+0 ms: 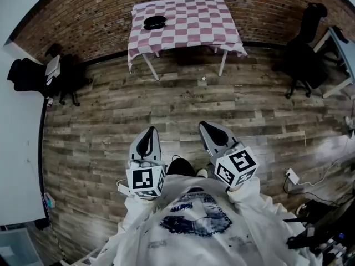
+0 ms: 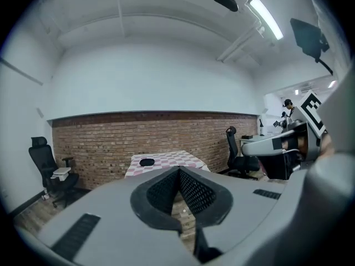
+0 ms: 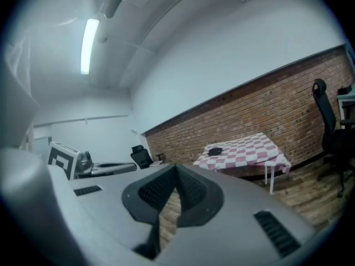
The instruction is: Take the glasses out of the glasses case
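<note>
A black glasses case [image 1: 155, 22] lies closed on the left part of a table with a red-and-white checked cloth [image 1: 188, 24], far across the room; it also shows as a small dark shape [image 2: 147, 162] in the left gripper view and as the case [image 3: 215, 151] in the right gripper view. My left gripper [image 1: 147, 136] and right gripper [image 1: 206, 128] are held close to my body, well short of the table. Both have their jaws together with nothing between them.
Wooden plank floor [image 1: 183, 104] stretches between me and the table, which stands against a brick wall [image 1: 83, 15]. Black office chairs stand at the left [image 1: 33, 73] and right [image 1: 305, 43]. A white desk edge [image 1: 16, 148] runs along the left; cables and a socket strip [image 1: 292, 177] lie at the right.
</note>
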A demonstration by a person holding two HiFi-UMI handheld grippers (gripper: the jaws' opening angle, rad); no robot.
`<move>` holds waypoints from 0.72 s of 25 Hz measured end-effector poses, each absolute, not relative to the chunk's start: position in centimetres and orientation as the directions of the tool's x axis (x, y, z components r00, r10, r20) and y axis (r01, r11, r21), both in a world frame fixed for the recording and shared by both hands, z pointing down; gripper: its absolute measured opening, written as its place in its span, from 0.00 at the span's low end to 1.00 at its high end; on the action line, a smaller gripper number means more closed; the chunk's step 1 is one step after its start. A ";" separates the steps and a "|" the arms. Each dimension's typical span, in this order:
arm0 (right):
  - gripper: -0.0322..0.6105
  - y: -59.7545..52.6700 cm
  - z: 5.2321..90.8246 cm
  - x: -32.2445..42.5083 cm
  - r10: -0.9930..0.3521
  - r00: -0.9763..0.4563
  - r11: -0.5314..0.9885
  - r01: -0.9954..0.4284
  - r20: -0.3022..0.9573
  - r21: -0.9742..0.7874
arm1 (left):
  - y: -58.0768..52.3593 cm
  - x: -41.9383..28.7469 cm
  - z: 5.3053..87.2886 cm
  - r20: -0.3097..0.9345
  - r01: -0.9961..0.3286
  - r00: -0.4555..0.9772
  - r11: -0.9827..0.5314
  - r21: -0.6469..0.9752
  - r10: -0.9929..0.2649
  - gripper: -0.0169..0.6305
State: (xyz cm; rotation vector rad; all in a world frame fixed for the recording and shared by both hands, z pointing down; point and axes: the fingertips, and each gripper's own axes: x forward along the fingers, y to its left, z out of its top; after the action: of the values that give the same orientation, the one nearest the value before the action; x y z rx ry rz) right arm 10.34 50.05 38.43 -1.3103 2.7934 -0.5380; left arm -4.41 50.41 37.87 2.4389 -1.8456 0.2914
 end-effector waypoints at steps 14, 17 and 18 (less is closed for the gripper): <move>0.07 44.3 39.7 11.5 -0.753 -0.637 0.572 -0.757 0.164 -0.317 | 44.7 -4.0 39.0 0.194 -0.961 0.265 -0.275 -0.024 -0.945 0.04; 0.07 41.5 39.8 11.0 -0.757 -0.630 0.564 -0.764 0.173 -0.312 | 41.9 -4.4 39.1 0.192 -0.959 0.273 -0.282 -0.019 -0.943 0.04; 0.07 40.5 39.8 10.6 -0.758 -0.628 0.563 -0.766 0.176 -0.309 | 40.9 -4.7 39.1 0.191 -0.959 0.274 -0.283 -0.022 -0.943 0.04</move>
State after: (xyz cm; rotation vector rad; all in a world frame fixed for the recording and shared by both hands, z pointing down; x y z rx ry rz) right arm 10.63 40.47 39.81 -1.3640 2.7979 -0.5717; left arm -4.72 40.94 39.10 2.4277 -1.8193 0.2538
